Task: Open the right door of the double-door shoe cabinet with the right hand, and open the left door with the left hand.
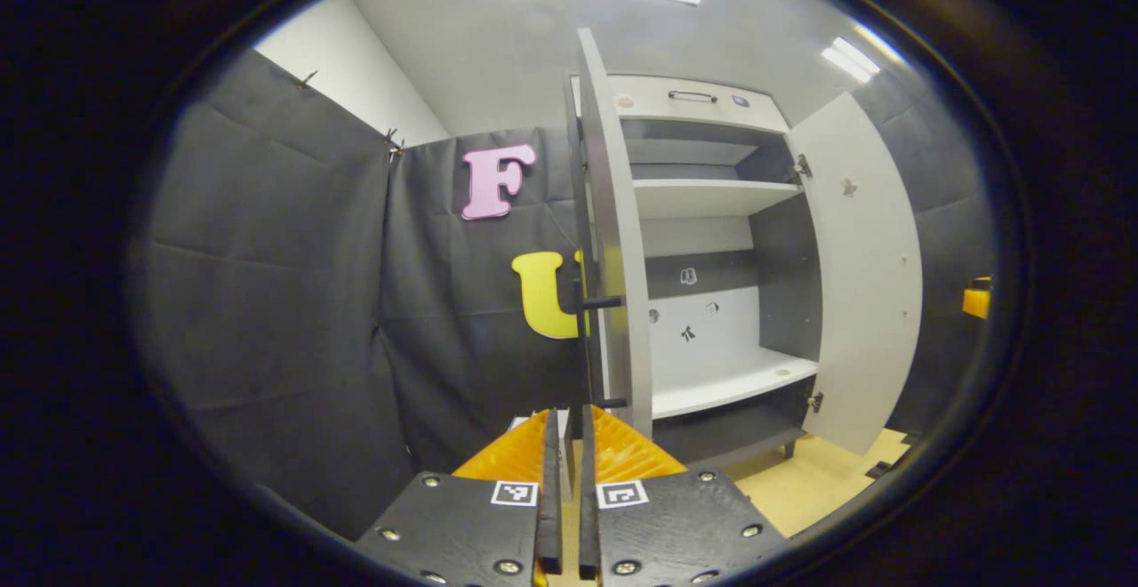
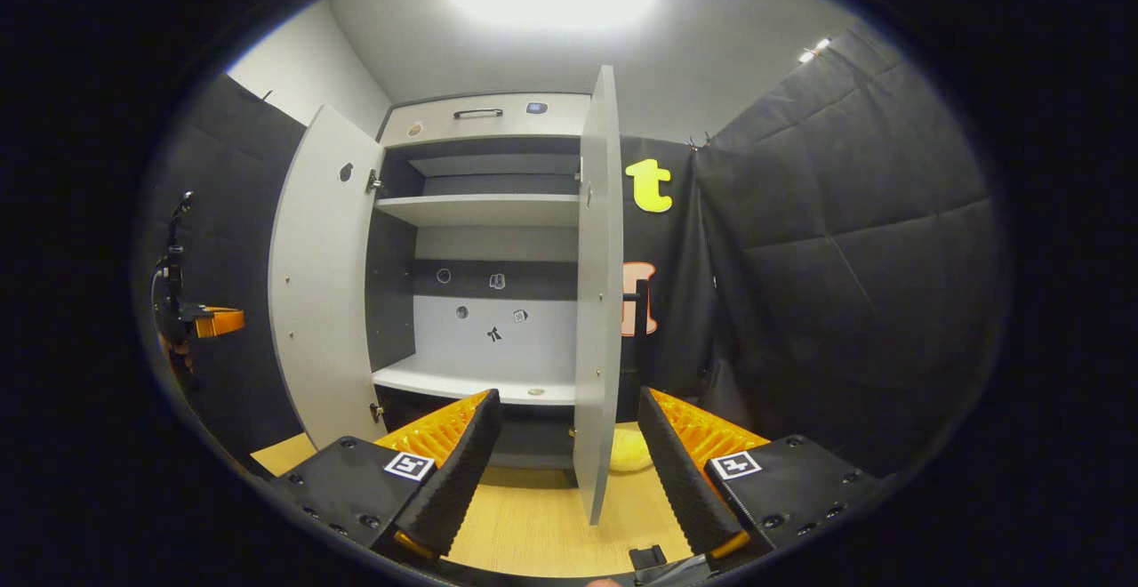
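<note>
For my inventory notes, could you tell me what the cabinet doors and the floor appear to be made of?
Cabinet doors: probably laminated board, matte pale grey, with flat faces and thin square edges. Floor: seemingly wood or wood-look laminate, light tan with faint grain lines.

The left tongs (image 1: 566,431) sat at the bottom centre of the left gripper view — fingers nearly together, a thin gap between. The right tongs (image 2: 569,431) stood wide apart at the bottom of the right gripper view — gripping nothing.
</note>
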Demonstrator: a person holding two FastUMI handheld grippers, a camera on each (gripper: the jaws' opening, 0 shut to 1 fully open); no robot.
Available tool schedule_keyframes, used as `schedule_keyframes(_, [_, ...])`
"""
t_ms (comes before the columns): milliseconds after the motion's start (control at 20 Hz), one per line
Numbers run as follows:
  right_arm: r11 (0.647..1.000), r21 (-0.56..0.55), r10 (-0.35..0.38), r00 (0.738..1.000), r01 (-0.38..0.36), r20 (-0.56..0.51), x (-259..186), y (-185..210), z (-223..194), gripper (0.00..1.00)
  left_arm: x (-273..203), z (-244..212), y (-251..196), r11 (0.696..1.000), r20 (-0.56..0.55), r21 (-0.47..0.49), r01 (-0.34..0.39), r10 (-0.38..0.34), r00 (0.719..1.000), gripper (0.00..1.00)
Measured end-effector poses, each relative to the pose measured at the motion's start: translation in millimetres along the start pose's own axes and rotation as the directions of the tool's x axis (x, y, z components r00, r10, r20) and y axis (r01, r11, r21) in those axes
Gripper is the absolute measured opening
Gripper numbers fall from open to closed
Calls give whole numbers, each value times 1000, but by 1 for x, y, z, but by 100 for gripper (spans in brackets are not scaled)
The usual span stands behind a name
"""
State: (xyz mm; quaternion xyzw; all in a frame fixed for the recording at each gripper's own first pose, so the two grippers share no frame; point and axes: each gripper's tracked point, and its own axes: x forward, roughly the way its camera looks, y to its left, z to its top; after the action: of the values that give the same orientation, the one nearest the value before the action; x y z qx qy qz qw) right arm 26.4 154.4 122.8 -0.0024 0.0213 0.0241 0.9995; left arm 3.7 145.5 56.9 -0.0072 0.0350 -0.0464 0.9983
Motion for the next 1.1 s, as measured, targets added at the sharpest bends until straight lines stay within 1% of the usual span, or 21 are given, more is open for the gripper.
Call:
schedule_keyframes(50, [1000,-11,-1,1000,1,11,-1,-1,2,94,-12,4,-2,1000,12,2,-8,8,1000,8])
schedule_keyframes(100, [1000,-19,1,1000,-1,17,-3,-2,2,98,-23,6,-4,1000,22,4,-11,11,1000,9])
schedule_keyframes(150, [1000,-20,5,1000,-4,25,-3,-2,4,98,-34,8,-7,1000,27,5,-18,18,999,10])
schedule_keyframes(200, [1000,-17,6,1000,-5,27,-3,-3,4,97,-45,6,-11,1000,24,5,-23,23,999,15])
schedule_keyframes(250, [1000,-12,9,1000,-9,23,-5,-4,2,97,-54,4,-16,1000,17,4,-24,24,1000,27])
schedule_keyframes(350, [1000,-16,12,999,-11,31,-10,-10,1,95,-67,4,-24,1000,24,0,-28,28,999,28])
schedule_keyframes(400, [1000,-20,6,999,-6,33,-14,-17,-2,95,-74,0,-24,999,20,-4,-47,47,999,28])
schedule_keyframes(450, [1000,-22,10,999,-9,34,-17,-21,-3,98,-81,-4,-24,998,13,-14,-64,64,998,29])
schedule_keyframes(500, [1000,-21,12,999,-12,37,-19,-23,-3,97,-87,-8,-29,998,13,-26,-64,64,998,28])
schedule_keyframes(550, [1000,-20,10,999,-9,41,-20,-26,-3,95,-93,-13,-33,997,11,-38,-64,65,998,37])
schedule_keyframes(600, [1000,-18,9,999,-8,45,-20,-29,-2,97,-97,-20,-34,997,4,-47,-66,67,998,47])
schedule_keyframes(700, [1000,-12,17,999,-16,46,-20,-30,-4,97,-105,-31,-37,996,-9,-61,-71,71,997,66])
schedule_keyframes(750, [1000,-12,21,999,-20,47,-20,-30,-5,97,-109,-34,-37,995,-8,-64,-80,80,997,76])
schedule_keyframes(800, [1000,-15,22,999,-21,50,-20,-31,-5,95,-115,-35,-32,993,-4,-59,-99,99,995,85])
schedule_keyframes(850, [1000,-17,19,998,-19,54,-20,-33,-5,95,-116,-35,-28,992,5,-50,-119,119,993,95])
schedule_keyframes(950, [1000,-12,16,998,-15,58,-22,-35,-7,95,-118,-34,-23,987,20,-42,-154,155,988,95])
schedule_keyframes(1000, [1000,-9,16,998,-16,57,-23,-36,-8,97,-119,-32,-22,985,26,-44,-165,166,986,95])
schedule_keyframes(1100, [1000,-6,11,998,-11,59,-24,-40,-9,97,-124,-29,-20,982,38,-54,-182,185,982,95])
